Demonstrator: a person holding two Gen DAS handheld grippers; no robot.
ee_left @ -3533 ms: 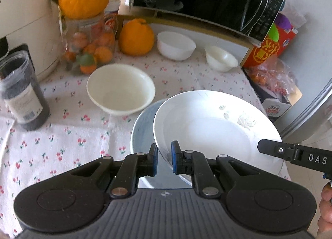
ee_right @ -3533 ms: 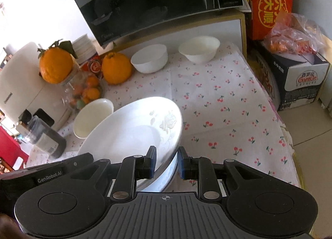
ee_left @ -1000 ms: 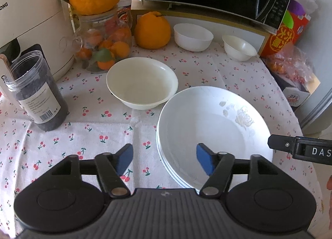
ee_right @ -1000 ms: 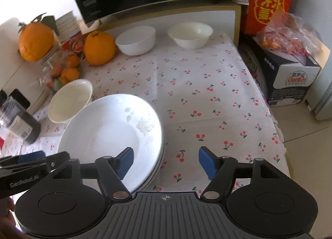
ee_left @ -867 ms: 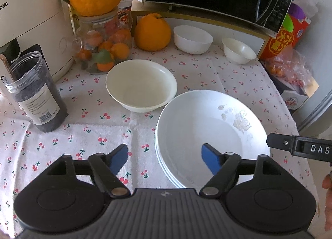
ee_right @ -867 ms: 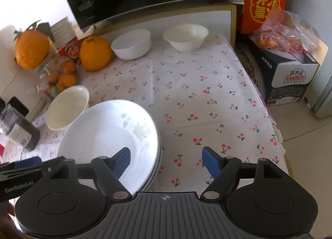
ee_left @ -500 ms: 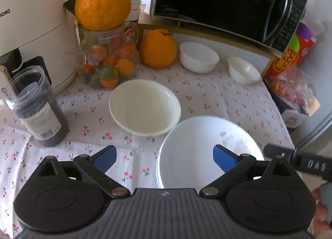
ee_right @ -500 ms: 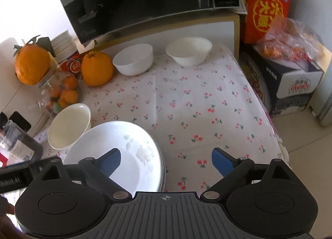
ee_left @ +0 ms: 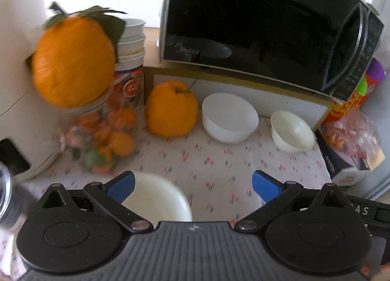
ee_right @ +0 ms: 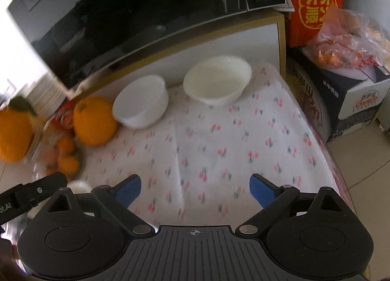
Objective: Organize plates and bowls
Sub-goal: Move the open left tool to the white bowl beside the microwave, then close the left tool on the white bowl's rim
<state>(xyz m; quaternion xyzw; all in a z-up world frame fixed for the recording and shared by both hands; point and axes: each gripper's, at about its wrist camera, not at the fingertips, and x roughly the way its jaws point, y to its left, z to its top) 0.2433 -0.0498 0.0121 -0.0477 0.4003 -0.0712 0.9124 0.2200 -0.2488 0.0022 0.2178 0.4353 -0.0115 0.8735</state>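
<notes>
Two white bowls stand at the back of the cherry-print tablecloth under the microwave shelf: a rounder bowl and a wider cream bowl to its right. A third cream bowl sits close below my left gripper, which is open and empty. My right gripper is open and empty above bare cloth, short of the two back bowls. The stacked plates are out of both views.
A black microwave sits on a wooden shelf at the back. A large orange stands left of the bowls, and a glass jar of small oranges with an orange on top further left. Cardboard boxes and bagged fruit lie past the table's right edge.
Both grippers let go of the white plate, leaving it stacked, opened wide, then rose and tilted toward the back bowls. The plates dropped out of view.
</notes>
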